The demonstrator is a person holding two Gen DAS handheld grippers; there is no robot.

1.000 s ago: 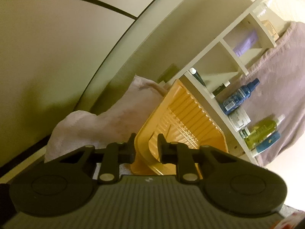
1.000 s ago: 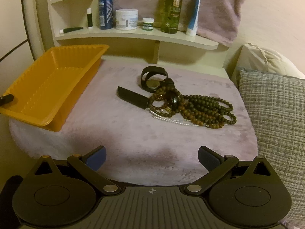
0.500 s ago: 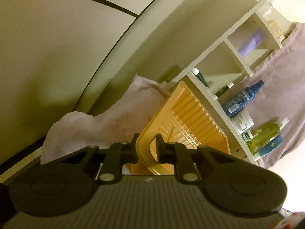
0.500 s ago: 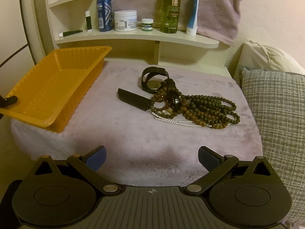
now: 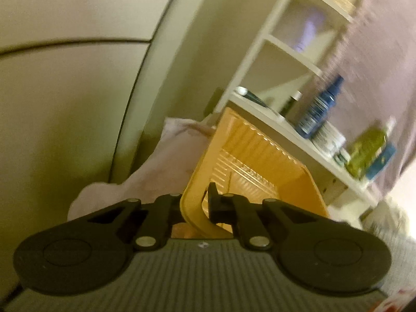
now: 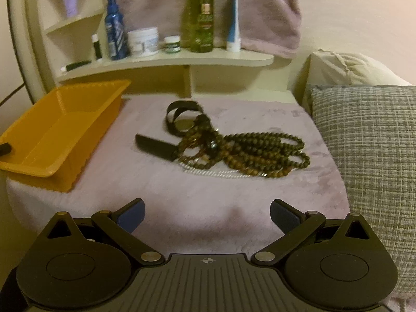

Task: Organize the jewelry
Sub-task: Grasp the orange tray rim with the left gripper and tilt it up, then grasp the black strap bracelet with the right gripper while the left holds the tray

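Right hand-held gripper (image 6: 206, 214): its two blue-tipped fingers stand wide apart with nothing between them. It hangs over the near edge of the soft pinkish-grey fuzzy blanket (image 6: 161, 197).
Left hand-held gripper (image 5: 196, 204): its black fingers have just been closing, and now they pinch the rim of the orange plastic tray (image 5: 254, 166), so the tray is held.
Orange plastic tray: it sits at the left edge of the blanket, and its near corner looks tipped up a little. I see nothing inside it.
Jewelry pile: the long strings of dark brown round beads (image 6: 260, 153), a thin white pearl chain (image 6: 223, 174) and a black strap watch (image 6: 182, 119) lie tangled together in the middle of the blanket, well apart from the tray.
Far back: bottles and jars stand on the cream shelf (image 6: 166, 62).
Done so far: I think only the tray is in hand. No jewelry is in it.
Left to do: I think every piece must be picked up and put in the tray.
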